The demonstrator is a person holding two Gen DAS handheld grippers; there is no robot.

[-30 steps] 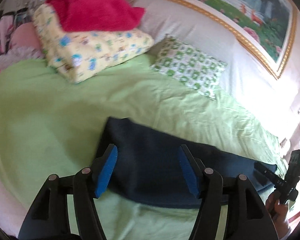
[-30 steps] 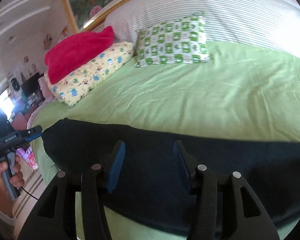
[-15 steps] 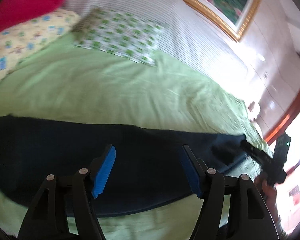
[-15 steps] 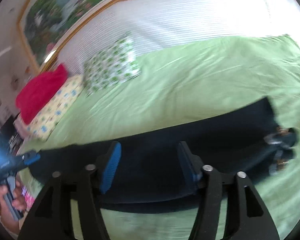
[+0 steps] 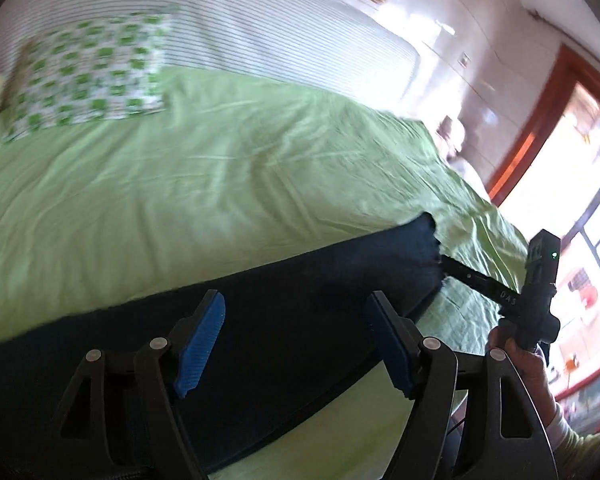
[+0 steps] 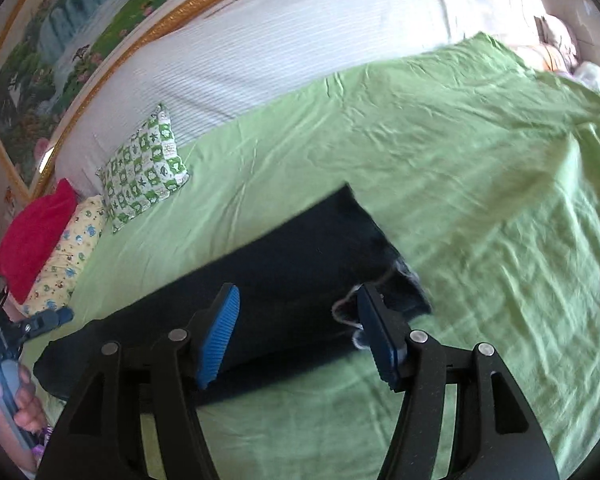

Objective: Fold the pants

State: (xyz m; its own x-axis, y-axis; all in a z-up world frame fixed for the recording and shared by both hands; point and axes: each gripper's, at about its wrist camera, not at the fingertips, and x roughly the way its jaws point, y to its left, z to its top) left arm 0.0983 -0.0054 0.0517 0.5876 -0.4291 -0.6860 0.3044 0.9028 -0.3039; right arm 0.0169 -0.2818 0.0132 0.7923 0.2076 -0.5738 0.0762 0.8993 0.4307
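Left wrist view: my left tool point(image 5: 296, 340) is opening wide, gripping nothing, above dark pants point(image 5: 300, 304) lying on the green bed point(image 5: 220, 168); my right tool point(image 6: 296, 332) is hovering half-open, empty.

My pants point(image 6: 284, 280) are dark navy, nearly black, laid out flat in one long narrow band on the green sheet point(image 6: 440, 168), near the bed's front edge. From my right side they run slantwise, one end low at the left, the other up toward the middle, where the hem shows pale frayed threads. From my left side the same band point(image 5: 260, 320) stretches across, its far end ragged at the right.
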